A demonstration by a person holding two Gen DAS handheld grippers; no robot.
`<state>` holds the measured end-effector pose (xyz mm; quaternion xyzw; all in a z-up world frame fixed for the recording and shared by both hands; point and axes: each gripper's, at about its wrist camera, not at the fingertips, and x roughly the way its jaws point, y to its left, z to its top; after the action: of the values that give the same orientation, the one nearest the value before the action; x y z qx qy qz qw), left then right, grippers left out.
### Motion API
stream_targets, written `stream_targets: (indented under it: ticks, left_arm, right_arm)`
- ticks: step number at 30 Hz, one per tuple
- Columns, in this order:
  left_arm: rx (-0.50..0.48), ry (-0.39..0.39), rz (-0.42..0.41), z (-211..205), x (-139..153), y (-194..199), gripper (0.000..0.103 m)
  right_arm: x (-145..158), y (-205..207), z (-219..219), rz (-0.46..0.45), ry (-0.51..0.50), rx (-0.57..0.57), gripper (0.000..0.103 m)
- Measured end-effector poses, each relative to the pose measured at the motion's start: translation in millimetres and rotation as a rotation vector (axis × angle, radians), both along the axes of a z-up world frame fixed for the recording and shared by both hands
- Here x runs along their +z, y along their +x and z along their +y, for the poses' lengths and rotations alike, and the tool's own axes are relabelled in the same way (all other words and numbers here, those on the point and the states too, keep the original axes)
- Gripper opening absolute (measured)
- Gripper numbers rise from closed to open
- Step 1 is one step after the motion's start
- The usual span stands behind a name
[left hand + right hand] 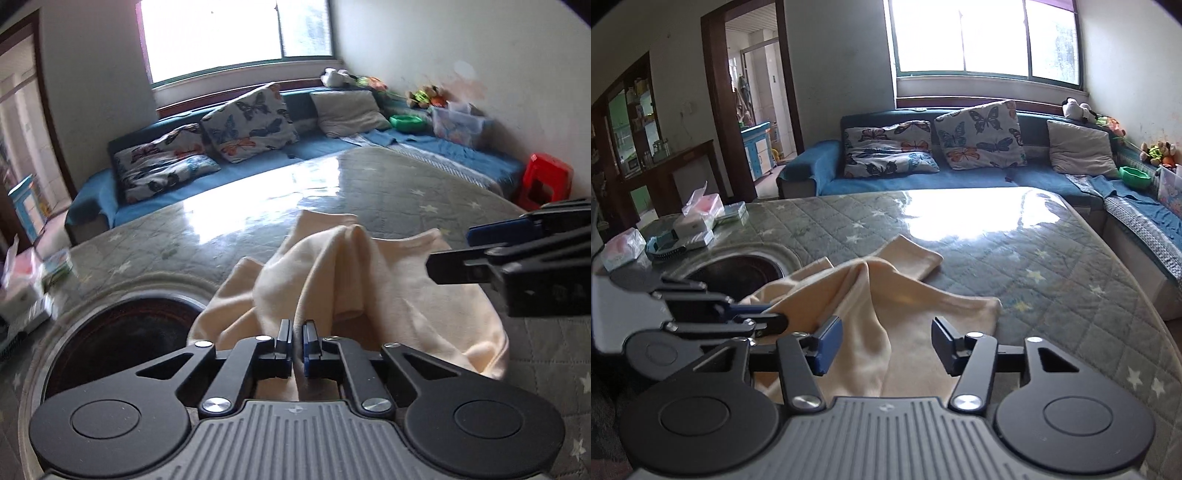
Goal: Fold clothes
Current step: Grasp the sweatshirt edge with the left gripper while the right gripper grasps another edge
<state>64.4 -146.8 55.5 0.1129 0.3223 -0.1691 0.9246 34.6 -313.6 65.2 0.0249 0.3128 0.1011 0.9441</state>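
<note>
A cream cloth [369, 280] lies bunched on the quilted star-pattern table cover [406, 177]. My left gripper [297, 332] is shut on a fold of the cloth at its near edge and lifts it into a ridge. It also shows in the right wrist view [772, 314] at the left, pinching the cloth [886, 295]. My right gripper [886, 339] is open and empty, its jaws wide apart just above the cloth's near part. It shows in the left wrist view [454, 251] at the right, over the cloth's right side.
A round dark recess [122, 332] is set in the table left of the cloth. Tissue packs and boxes [690, 221] stand at the table's far left. A blue sofa [960, 177] with butterfly cushions runs behind the table. A red stool [546, 181] stands at the right.
</note>
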Motion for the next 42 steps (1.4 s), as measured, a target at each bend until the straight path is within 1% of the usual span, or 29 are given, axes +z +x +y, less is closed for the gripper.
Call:
stream_targets:
  ticks: [3, 5, 7, 8, 9, 10, 13, 15, 16, 18, 20, 21, 23, 24, 25, 29, 32, 35, 36, 37, 42]
  left_arm:
    - [0.034, -0.028, -0.003, 13, 1, -1, 0.005]
    - [0.052, -0.037, -0.003, 19, 2, 0, 0.005]
    - [0.065, -0.039, -0.002, 24, 1, 0, 0.004]
    - [0.070, -0.042, 0.000, 26, 1, 0, 0.004]
    - [0.073, -0.045, 0.003, 28, 2, -1, 0.004]
    - [0.070, -0.046, 0.002, 28, 3, -1, 0.004]
    - [0.049, -0.034, -0.012, 26, 5, -3, 0.004]
    - [0.037, -0.034, -0.008, 22, 7, -3, 0.007]
    - [0.029, -0.034, -0.011, 19, 8, -3, 0.007]
    - [0.010, -0.021, -0.018, 9, 9, 1, 0.012]
    - [-0.009, -0.007, -0.025, 0, 9, 4, 0.025]
    - [-0.019, 0.008, -0.026, -6, 7, 7, 0.028]
    - [-0.031, 0.045, -0.021, -15, 0, 13, 0.029]
    - [-0.036, 0.062, -0.018, -19, -4, 16, 0.030]
    - [-0.036, 0.072, -0.012, -21, -7, 19, 0.029]
    - [-0.021, 0.082, -0.003, -19, -10, 25, 0.012]
    - [-0.002, 0.079, -0.010, -14, -9, 28, 0.005]
    - [0.020, 0.063, -0.036, -7, -4, 24, 0.003]
    - [0.030, 0.051, -0.044, -3, -1, 21, 0.003]
    - [0.042, 0.037, -0.051, 2, 3, 18, 0.003]
    - [0.119, -0.031, -0.095, 33, 20, -6, 0.003]
  right_arm:
    - [-4, 17, 6, 0.018, 0.016, 0.030, 0.051]
    - [-10, 32, 17, 0.045, 0.015, 0.052, 0.046]
    - [-18, 44, 23, 0.068, 0.002, 0.067, 0.038]
    - [-25, 51, 28, 0.089, -0.015, 0.069, 0.037]
    - [-29, 55, 32, 0.098, -0.017, 0.073, 0.033]
    - [-32, 57, 34, 0.105, -0.016, 0.077, 0.023]
    - [-37, 56, 38, 0.103, -0.016, 0.076, 0.008]
    - [-35, 50, 35, 0.083, -0.021, 0.058, 0.005]
    - [-34, 47, 33, 0.075, -0.025, 0.045, 0.004]
    - [-30, 40, 27, 0.053, -0.033, 0.029, 0.003]
    - [-27, 33, 21, 0.035, -0.037, 0.014, 0.003]
    - [-25, 32, 18, 0.035, -0.035, 0.013, 0.003]
    - [-22, 29, 14, 0.037, -0.022, 0.013, 0.003]
    - [-21, 29, 14, 0.037, -0.031, 0.018, 0.003]
    - [-20, 30, 14, 0.036, -0.043, 0.023, 0.003]
    - [-27, 43, 24, 0.056, -0.096, 0.060, 0.008]
    - [-36, 52, 31, 0.062, -0.124, 0.073, 0.011]
    - [-41, 58, 34, 0.057, -0.120, 0.071, 0.009]
    - [-38, 55, 31, 0.047, -0.109, 0.058, 0.005]
    - [-36, 51, 28, 0.036, -0.097, 0.043, 0.004]
    - [-10, 13, -1, -0.068, -0.098, -0.046, 0.003]
